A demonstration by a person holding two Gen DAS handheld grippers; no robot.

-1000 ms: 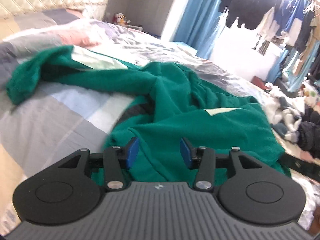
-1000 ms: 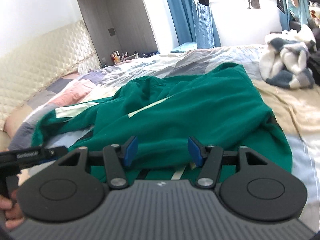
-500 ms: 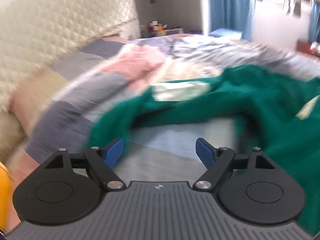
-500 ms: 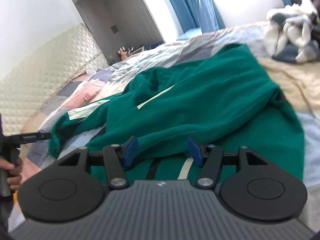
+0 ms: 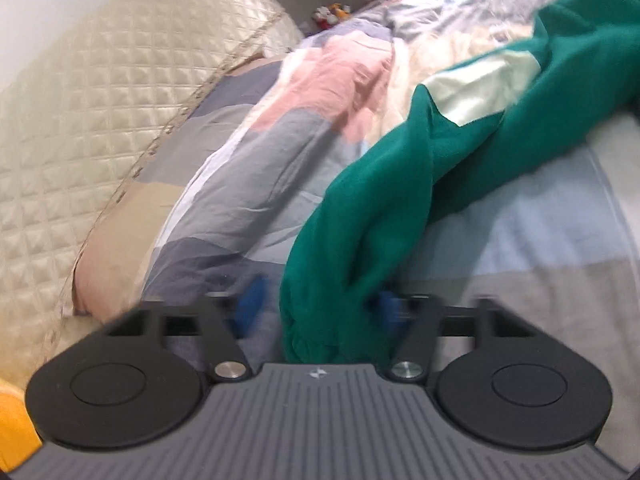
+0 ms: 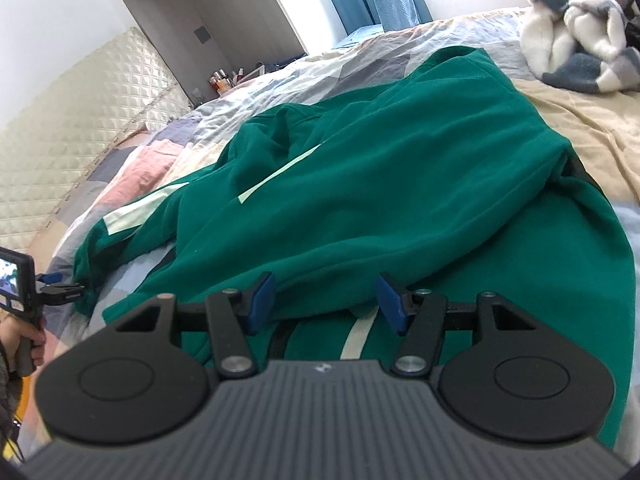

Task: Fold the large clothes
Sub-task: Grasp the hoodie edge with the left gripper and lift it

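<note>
Sleeve [image 5: 360, 216] pickup, lower centre: left gripper [image 5: 320, 312] jaws closing around cuff (contact blurred). Right gripper [image 6: 326, 300] spread, empty. Next: pinch, fold inward.

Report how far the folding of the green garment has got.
Done: nothing folded; the green garment lies rumpled across the bed. In hand: the left gripper, its jaws just closing, has the sleeve end between them. The right gripper hangs open over the hem. Left: every fold.
</note>
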